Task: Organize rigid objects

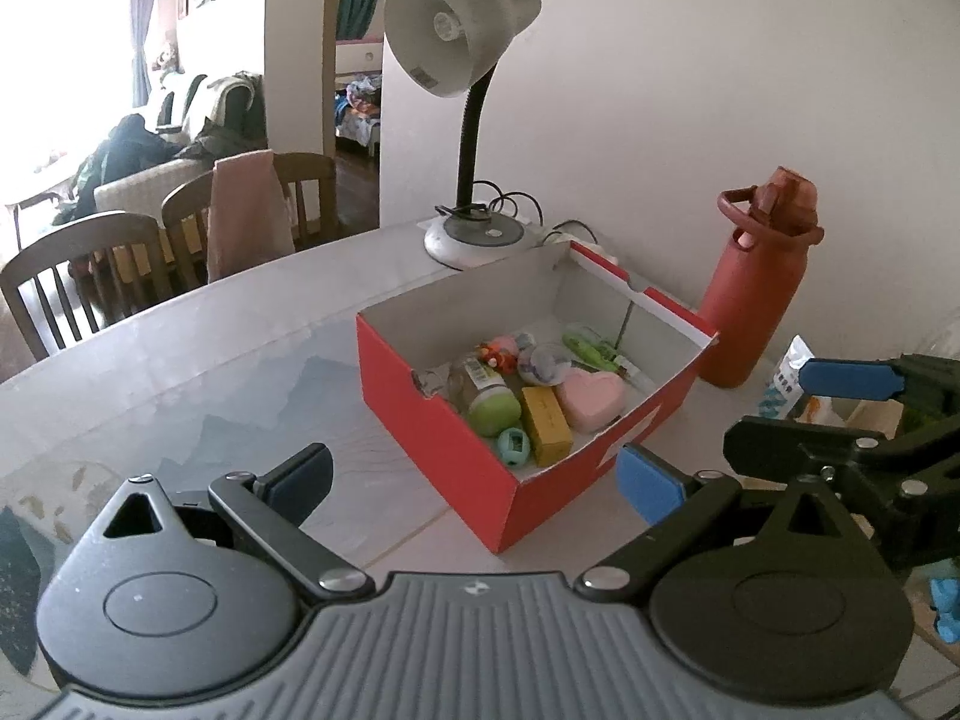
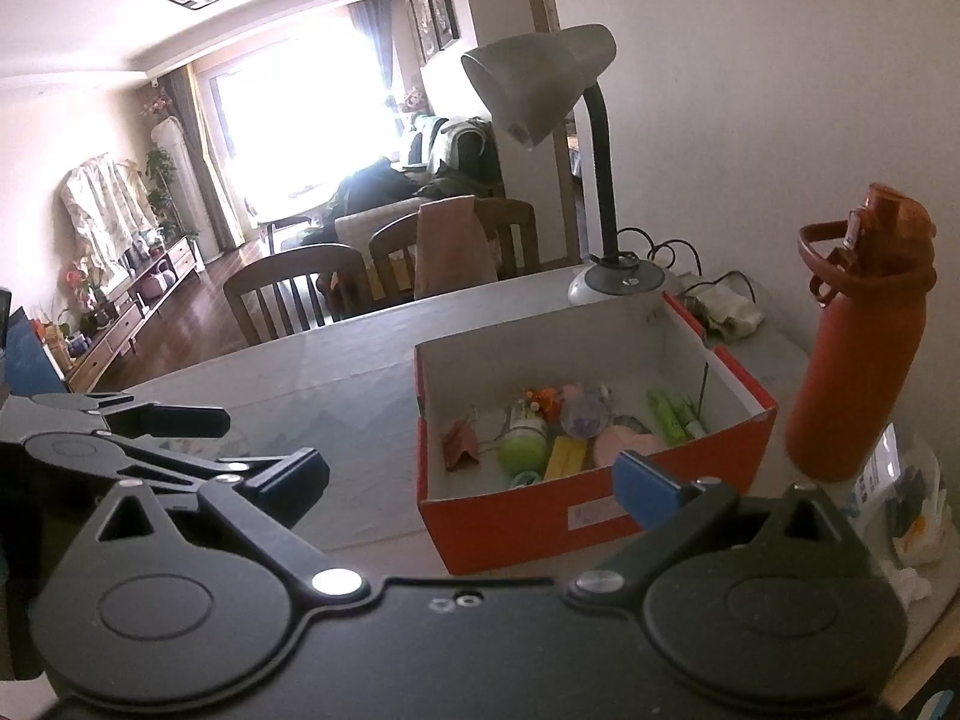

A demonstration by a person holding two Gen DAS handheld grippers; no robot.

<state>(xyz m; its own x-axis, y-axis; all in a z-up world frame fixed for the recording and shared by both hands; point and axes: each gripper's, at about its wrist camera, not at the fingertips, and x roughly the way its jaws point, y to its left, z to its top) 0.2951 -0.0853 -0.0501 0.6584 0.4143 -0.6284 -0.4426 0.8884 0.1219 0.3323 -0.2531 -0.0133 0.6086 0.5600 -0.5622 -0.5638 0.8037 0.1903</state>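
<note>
The open red cardboard box with white inside (image 1: 528, 414) stands on the pale patterned table (image 1: 210, 372), and the small rigid things already lie on its floor: a pink heart-shaped case (image 1: 591, 399), a yellow rectangular block (image 1: 546, 426), a green round-capped bottle (image 1: 492, 405) and a small teal gadget (image 1: 513, 447). Both tools are empty — the left gripper (image 1: 474, 480) and the right gripper (image 2: 468, 483) hold their blue-padded jaws wide apart in front of the box, touching nothing. The sorting looks nearly finished to me. For the next item, I would approach from above the low front wall, not from the side — the tall red bottle with handle (image 2: 858, 348) and the grey desk lamp (image 1: 462, 60) stand close behind.
</note>
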